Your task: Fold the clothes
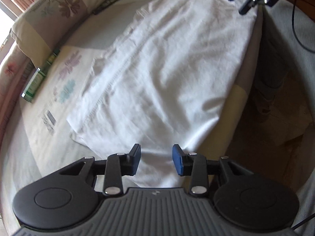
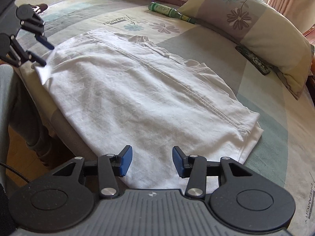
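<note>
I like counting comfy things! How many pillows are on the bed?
1. The pillow with the flower print lies at the far side of the bed, beyond the white shirt. More may sit outside the pictures.

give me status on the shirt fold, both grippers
Left gripper open, nothing held. Right gripper open, nothing held. White shirt folded lengthwise, flat at the bed's near edge. Green bottle well clear.
</note>
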A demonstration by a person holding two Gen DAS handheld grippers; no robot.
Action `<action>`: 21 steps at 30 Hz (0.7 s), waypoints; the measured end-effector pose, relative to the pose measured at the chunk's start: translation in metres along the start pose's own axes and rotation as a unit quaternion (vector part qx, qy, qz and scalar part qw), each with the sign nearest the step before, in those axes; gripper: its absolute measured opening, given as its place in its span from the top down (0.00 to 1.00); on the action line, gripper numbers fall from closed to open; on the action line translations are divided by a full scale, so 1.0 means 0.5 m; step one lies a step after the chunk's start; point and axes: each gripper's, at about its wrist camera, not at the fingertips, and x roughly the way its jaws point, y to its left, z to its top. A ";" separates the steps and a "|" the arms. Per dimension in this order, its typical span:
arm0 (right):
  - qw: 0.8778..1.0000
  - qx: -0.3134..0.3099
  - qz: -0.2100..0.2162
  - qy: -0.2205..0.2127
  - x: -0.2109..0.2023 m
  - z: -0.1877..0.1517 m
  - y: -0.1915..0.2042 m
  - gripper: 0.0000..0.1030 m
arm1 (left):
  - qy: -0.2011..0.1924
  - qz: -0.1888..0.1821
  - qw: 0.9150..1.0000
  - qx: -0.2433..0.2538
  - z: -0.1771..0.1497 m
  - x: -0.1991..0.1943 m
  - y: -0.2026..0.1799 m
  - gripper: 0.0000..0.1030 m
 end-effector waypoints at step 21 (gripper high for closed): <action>0.987 0.162 -0.018 -0.010 0.048 -0.015 -0.087 0.41 | 0.005 -0.025 0.979 -0.204 -0.055 -0.007 0.102 0.51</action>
